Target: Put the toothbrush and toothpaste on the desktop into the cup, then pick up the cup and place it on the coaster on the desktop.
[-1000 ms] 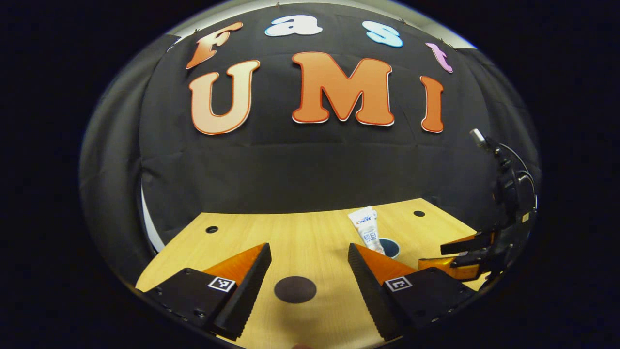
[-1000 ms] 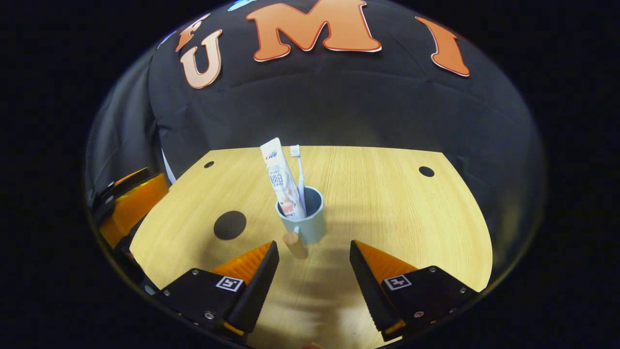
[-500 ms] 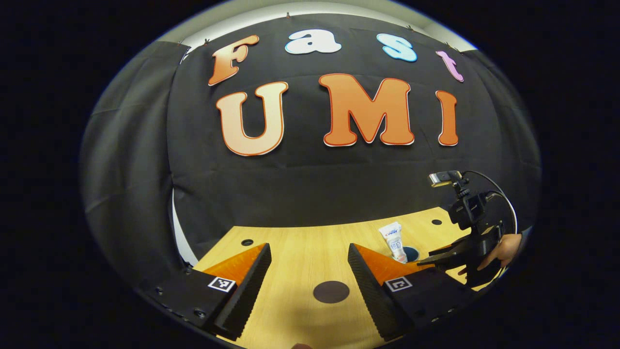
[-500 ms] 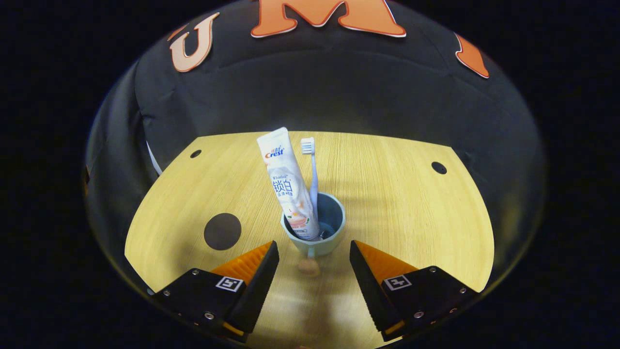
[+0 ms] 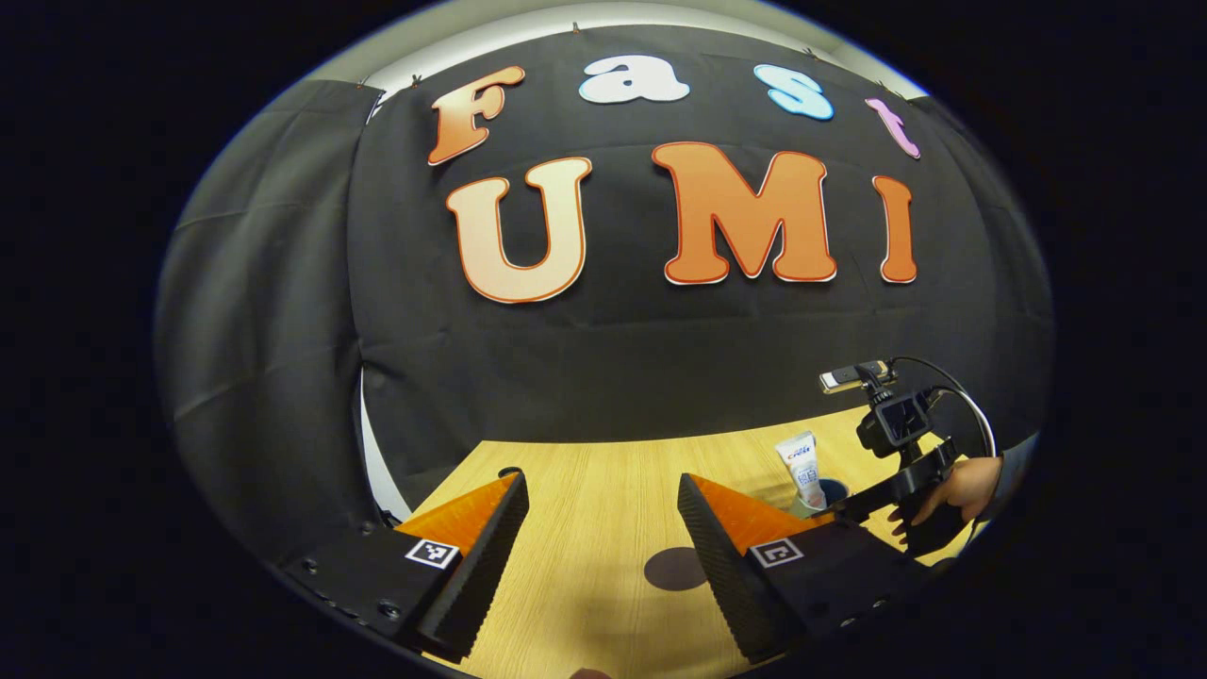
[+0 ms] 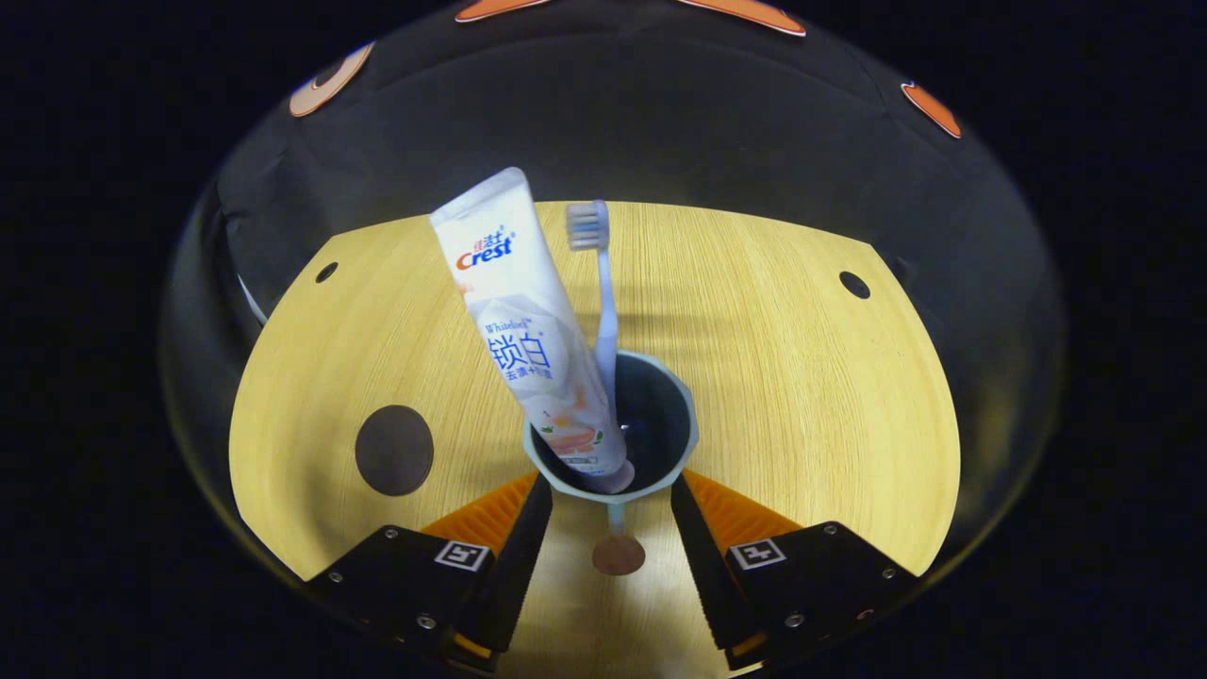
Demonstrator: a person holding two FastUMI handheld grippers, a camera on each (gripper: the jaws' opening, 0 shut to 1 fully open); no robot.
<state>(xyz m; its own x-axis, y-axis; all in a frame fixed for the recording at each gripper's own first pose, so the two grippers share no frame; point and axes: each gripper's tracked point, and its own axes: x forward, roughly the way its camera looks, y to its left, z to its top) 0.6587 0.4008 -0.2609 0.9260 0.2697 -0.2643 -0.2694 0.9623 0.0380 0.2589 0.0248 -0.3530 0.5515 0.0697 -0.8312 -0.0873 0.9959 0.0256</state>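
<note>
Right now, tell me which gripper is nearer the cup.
Right. The right gripper straddles the cup, a finger at each side of its handle. The left gripper hangs off to the side, near the coaster.

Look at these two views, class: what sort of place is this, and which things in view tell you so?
Most likely a staged recording booth, not a real bathroom: black cloth wall behind a bare wooden desk, camera-fitted right tongs in a hand, and a cup holding toothpaste and toothbrush.

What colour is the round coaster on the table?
The coaster is dark brown, plain, best seen in the right gripper view.
</note>
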